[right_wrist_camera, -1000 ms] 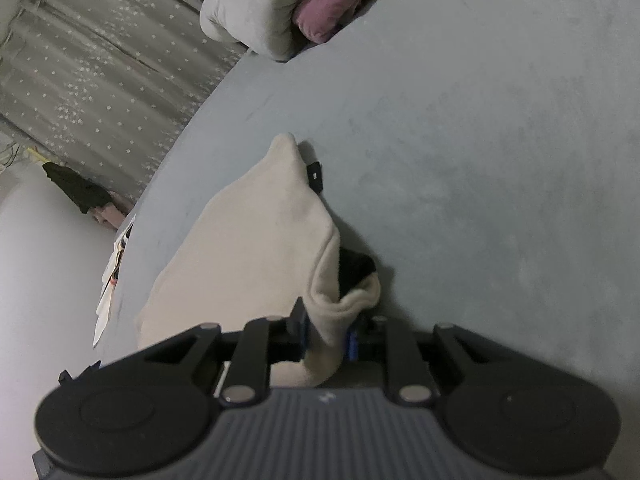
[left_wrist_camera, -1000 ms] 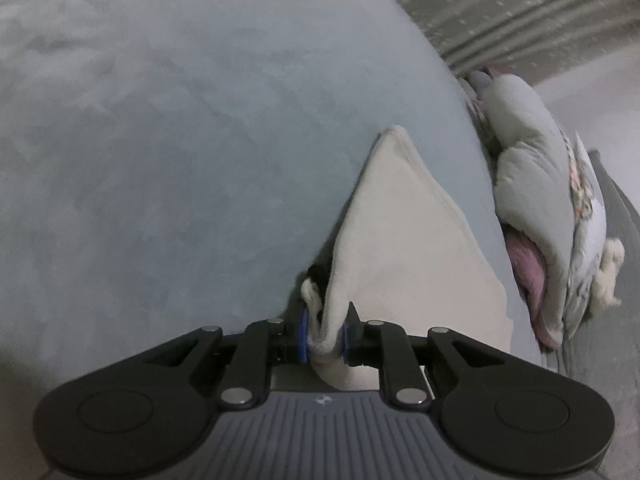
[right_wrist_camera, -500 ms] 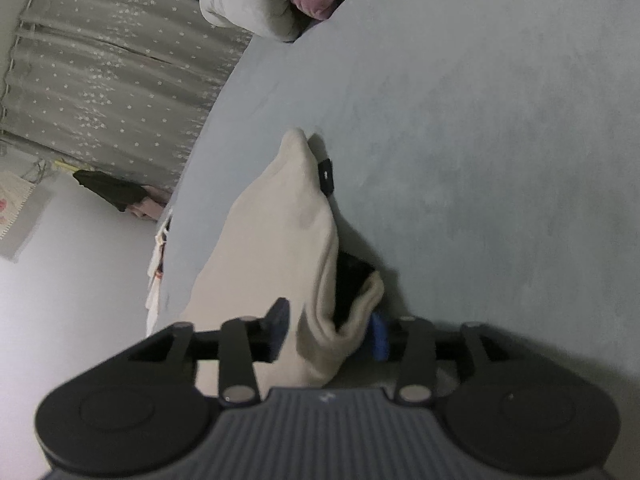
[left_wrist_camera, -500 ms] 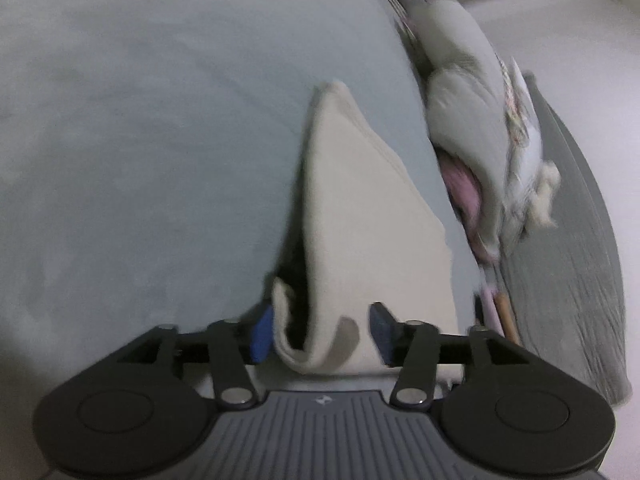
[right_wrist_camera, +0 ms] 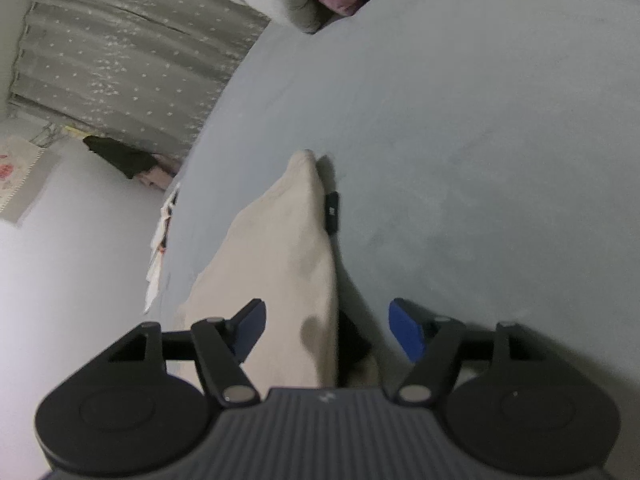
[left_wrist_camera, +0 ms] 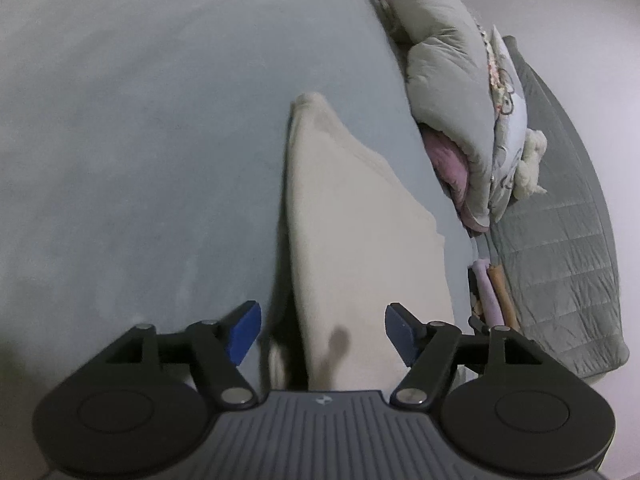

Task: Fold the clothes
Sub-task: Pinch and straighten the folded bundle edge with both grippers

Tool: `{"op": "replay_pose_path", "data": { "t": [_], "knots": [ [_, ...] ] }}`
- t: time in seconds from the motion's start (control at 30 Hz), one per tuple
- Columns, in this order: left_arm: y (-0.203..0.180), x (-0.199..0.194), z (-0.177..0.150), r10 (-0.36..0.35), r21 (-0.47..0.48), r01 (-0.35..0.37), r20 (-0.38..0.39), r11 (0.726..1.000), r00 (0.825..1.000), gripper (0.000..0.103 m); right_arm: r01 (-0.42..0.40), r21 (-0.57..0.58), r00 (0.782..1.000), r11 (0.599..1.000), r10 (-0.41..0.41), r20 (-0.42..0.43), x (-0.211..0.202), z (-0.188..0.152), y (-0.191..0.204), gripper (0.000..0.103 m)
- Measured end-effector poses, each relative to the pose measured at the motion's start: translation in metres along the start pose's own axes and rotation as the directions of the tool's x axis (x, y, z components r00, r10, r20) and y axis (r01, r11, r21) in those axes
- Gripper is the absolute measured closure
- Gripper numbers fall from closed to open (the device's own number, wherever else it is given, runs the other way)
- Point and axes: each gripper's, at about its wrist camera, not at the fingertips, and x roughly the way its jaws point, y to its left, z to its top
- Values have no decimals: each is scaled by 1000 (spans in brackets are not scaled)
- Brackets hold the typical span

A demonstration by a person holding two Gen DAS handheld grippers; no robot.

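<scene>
While both of our tools stand wide, nothing is caught in either: the left gripper [left_wrist_camera: 323,330] has its blue pads [left_wrist_camera: 243,330] spread to either side of the cream garment [left_wrist_camera: 352,232], and the right gripper [right_wrist_camera: 327,330] is spread the same way over the same cloth [right_wrist_camera: 288,280]. The fabric passes between the pads in each view, touching neither that we can see.

The garment lies folded on the blue-grey bed surface [left_wrist_camera: 140,140], a long tapering shape whose near end runs under our tools and whose far end narrows to a soft point. In the left wrist view it sits right of centre, near the right edge of the bed. In the right wrist view a small black tag [right_wrist_camera: 332,210] shows at the garment's right edge, toward the far end.

Far and to the right in the left view we see a heap of grey bedding [left_wrist_camera: 452,92] with a pink piece [left_wrist_camera: 448,160] tucked beneath it, and a grey quilted cover [left_wrist_camera: 560,232] beyond. In the right view a grey starred curtain [right_wrist_camera: 120,60] hangs at far left.
</scene>
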Motion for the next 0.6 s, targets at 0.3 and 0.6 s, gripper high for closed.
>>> {"op": "replay_pose_path", "data": {
  "t": [0.3, 0.6],
  "knots": [
    [-3, 32, 27, -89, 69, 90, -17, 993, 996, 36, -68, -53, 997, 996, 66, -38, 36, 19, 9, 48],
    [-7, 54, 44, -141, 138, 142, -19, 980, 990, 42, -85, -112, 995, 990, 78, -68, 67, 28, 21, 61]
  ]
}}
